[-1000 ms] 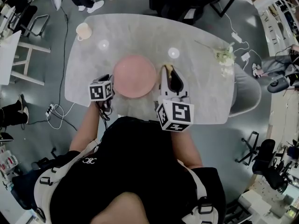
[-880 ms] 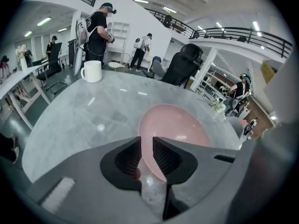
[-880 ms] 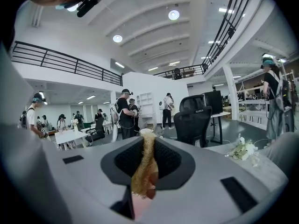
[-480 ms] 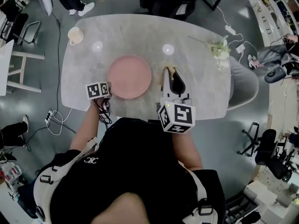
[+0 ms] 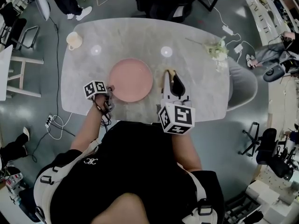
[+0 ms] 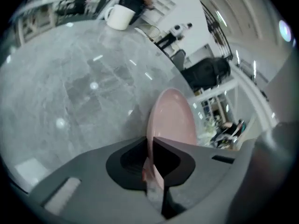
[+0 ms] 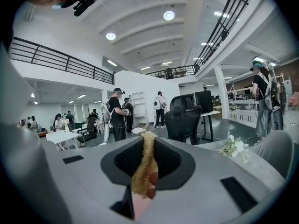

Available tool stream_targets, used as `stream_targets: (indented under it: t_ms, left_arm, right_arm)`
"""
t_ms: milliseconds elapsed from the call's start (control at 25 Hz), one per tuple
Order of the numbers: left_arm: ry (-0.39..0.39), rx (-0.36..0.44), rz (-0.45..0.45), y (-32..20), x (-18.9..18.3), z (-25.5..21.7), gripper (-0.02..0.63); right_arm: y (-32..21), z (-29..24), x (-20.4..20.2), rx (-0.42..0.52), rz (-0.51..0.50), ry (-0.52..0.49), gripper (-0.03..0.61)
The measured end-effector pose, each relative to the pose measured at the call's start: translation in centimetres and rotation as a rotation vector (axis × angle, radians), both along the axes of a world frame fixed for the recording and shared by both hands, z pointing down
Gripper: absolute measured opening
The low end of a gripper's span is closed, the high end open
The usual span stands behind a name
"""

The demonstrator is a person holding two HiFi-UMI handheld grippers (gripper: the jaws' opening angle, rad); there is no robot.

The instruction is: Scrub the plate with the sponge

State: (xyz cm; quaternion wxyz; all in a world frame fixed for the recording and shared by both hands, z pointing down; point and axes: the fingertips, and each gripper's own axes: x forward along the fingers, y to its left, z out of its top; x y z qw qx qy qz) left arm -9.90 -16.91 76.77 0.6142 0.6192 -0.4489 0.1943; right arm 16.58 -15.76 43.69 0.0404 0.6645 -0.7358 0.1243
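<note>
grey table point(image 5: 201, 97), little changed in the last second: left gripper point(image 6: 152, 146) stays clamped on the plate point(image 5: 131, 80) left rim, right gripper point(image 5: 172, 78) keeps the sponge point(image 7: 142, 169) pinched just right of the plate, seemingly off it. scrubbing not started.

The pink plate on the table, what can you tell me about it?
The plate is round, plain matte pink and shallow, with a low rim and nothing on it; it looks ceramic. It appears to lie flat on the grey marbled table. The left gripper is shut on its near left rim. The sponge in the right gripper is apart from it.
</note>
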Motion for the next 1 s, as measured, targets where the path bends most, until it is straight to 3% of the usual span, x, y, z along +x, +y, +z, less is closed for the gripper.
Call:
stream_targets:
  t_ms: [80, 200, 480, 680, 1000]
  left_arm:
    - [0.082, 0.014, -0.045, -0.5, 0.5, -1.4, 0.028]
    - [0.075, 0.079, -0.029, -0.9, 0.6, -3.9, 0.029]
    - [0.147, 0.207, -0.085, -1.8, 0.9, -10.6, 0.029]
    - [0.103, 0.282, -0.005, -1.3, 2.4, -14.5, 0.023]
    - [0.106, 0.296, 0.091, 1.2, 4.8, -16.5, 0.024]
  right_arm:
    - [-0.7, 0.3, -0.7, -0.001, -0.023, -0.013, 0.064]
    - [-1.7, 0.3, -2.2, 0.007, -0.074, -0.024, 0.064]
    - [-3.0, 1.2, -5.5, -0.007, -0.186, -0.034, 0.064]
    - [-3.6, 3.4, -9.7, -0.060, -0.304, 0.018, 0.064]
    - [-4.1, 6.8, -17.2, -0.114, -0.509, 0.171, 0.063]
